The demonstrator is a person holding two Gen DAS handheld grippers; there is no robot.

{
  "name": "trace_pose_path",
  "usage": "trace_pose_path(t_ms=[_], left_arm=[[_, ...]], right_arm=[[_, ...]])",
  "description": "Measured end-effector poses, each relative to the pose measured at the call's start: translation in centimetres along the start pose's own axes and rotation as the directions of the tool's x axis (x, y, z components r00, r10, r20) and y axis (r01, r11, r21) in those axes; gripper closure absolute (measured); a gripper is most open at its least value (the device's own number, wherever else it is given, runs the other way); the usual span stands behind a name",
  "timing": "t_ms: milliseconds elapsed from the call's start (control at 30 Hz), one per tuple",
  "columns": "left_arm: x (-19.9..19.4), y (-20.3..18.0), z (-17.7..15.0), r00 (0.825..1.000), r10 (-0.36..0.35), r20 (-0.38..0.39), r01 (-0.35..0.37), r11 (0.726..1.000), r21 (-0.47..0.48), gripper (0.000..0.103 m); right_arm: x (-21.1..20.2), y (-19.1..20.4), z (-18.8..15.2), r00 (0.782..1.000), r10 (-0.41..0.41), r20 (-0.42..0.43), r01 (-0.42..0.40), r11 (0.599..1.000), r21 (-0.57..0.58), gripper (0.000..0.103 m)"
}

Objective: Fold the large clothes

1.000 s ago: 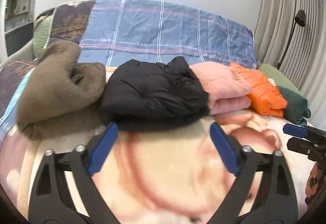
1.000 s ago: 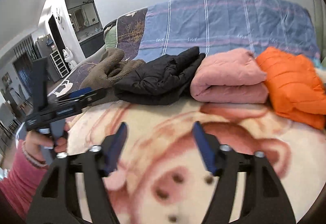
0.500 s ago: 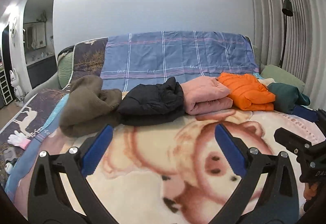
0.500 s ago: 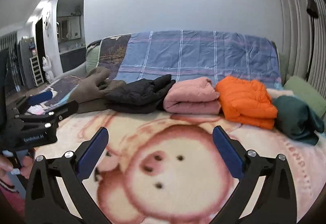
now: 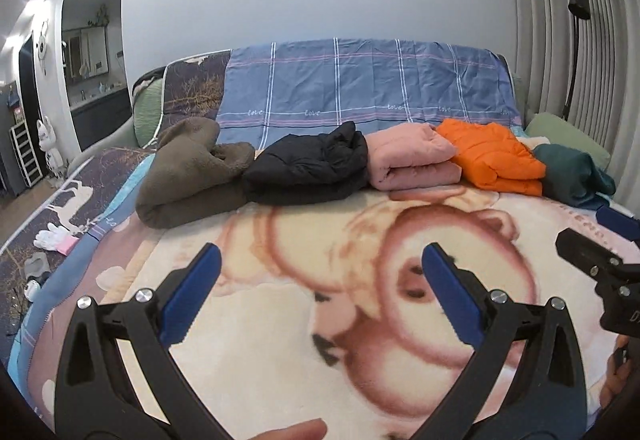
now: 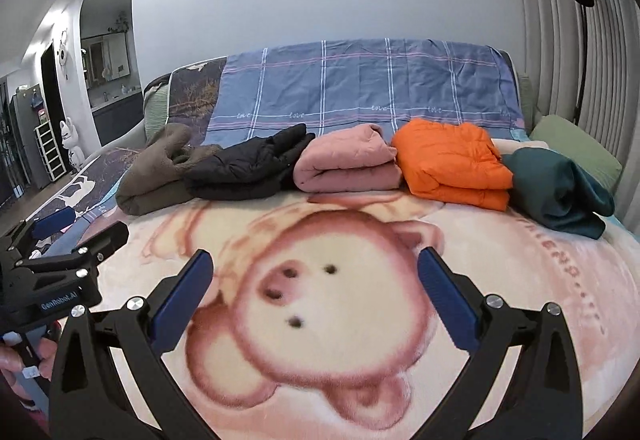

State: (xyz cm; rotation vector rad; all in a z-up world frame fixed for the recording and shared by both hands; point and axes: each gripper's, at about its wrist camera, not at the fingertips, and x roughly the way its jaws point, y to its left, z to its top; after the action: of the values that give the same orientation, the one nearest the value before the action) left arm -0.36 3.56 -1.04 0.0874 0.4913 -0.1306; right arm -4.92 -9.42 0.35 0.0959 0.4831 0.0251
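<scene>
Several folded garments lie in a row across the far part of the bed: brown fleece, black puffer, pink jacket, orange puffer and a teal bundle. The right wrist view shows the same row, from the brown fleece to the teal bundle. My left gripper hovers open over the bear-print blanket, well short of the clothes, with nothing between its pads. My right gripper is wide open and empty over the same blanket. Each gripper shows at the edge of the other's view.
A blue plaid sheet covers the headboard behind the row. A green pillow and a floor lamp stand at the right by the curtains. White gloves and small items lie on the bed's left edge. A hand holds the left gripper's handle.
Both grippers have drawn back from the row of clothes, which now looks smaller and farther away. The right jaws have spread wider. More of the wall and room shows.
</scene>
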Motion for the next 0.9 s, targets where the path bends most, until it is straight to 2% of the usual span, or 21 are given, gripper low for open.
trace_pose_path(t_ms=[900], left_arm=[[-0.6,-2.9,-0.7,1.0,-0.007,-0.022,0.008,0.999,0.041,0.002]], right_arm=[[-0.2,-2.1,-1.1,0.999,-0.019,-0.026,0.02,0.999,0.05,0.001]])
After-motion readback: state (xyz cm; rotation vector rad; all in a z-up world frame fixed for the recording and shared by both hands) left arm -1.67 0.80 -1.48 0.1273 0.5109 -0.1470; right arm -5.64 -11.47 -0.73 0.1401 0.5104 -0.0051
